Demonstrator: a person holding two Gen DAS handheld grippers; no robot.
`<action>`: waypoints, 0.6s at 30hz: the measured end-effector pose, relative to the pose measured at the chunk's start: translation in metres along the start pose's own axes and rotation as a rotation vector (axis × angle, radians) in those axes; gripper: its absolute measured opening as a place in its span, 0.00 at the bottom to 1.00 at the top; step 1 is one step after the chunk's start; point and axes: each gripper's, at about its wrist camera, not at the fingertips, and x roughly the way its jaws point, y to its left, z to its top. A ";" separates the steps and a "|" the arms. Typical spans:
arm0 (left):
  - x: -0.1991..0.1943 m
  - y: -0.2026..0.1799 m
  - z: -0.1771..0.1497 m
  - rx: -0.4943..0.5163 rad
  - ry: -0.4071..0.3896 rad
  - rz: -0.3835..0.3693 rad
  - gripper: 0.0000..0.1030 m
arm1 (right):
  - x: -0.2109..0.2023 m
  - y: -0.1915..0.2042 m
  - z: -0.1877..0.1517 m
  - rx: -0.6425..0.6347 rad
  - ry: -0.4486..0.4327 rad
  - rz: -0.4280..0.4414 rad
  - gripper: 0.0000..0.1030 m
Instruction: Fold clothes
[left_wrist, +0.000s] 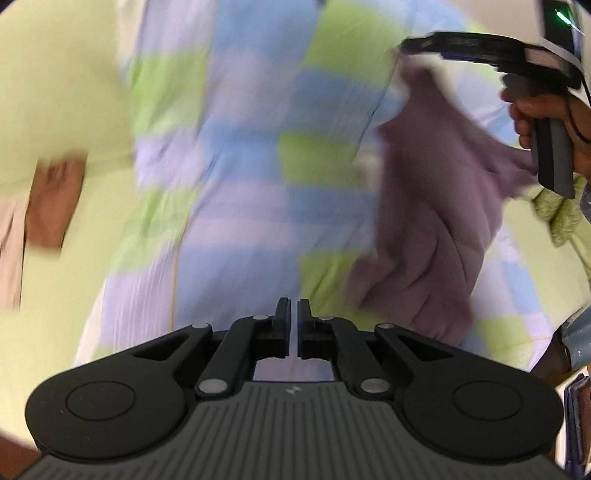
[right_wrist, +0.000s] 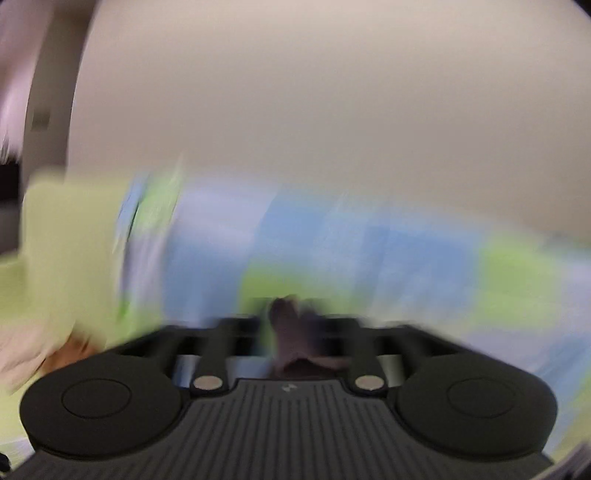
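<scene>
Left wrist view: purple garment (left_wrist: 424, 229) hangs crumpled, unfolded, from right gripper (left_wrist: 410, 46), grip unclear; left gripper (left_wrist: 291, 314) closed, empty.

Checked bedsheet (left_wrist: 236, 184): purple garment (left_wrist: 424, 236) crumpled on it, rt side.

A bedspread (left_wrist: 236, 155) fills the left wrist view and serves as the landmark. On it, toward its right side, lies a crumpled garment (left_wrist: 432, 221). The right gripper (left_wrist: 402, 46) is above the garment's far end, and the hand (left_wrist: 532, 118) holding it is to the garment's right. Off the bedspread's left edge lies folded cloth (left_wrist: 51, 203). The left gripper (left_wrist: 293, 310) hangs over the bedspread's near part, left of the garment.
</scene>
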 end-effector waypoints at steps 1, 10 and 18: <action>0.007 0.002 -0.005 0.012 0.030 0.009 0.01 | 0.010 0.018 -0.011 -0.018 0.037 0.000 0.55; 0.099 -0.022 0.005 0.167 0.128 -0.086 0.46 | -0.040 0.030 -0.193 0.417 0.469 0.075 0.61; 0.177 -0.076 0.039 0.486 0.105 -0.059 0.47 | -0.098 -0.029 -0.296 0.658 0.639 -0.119 0.63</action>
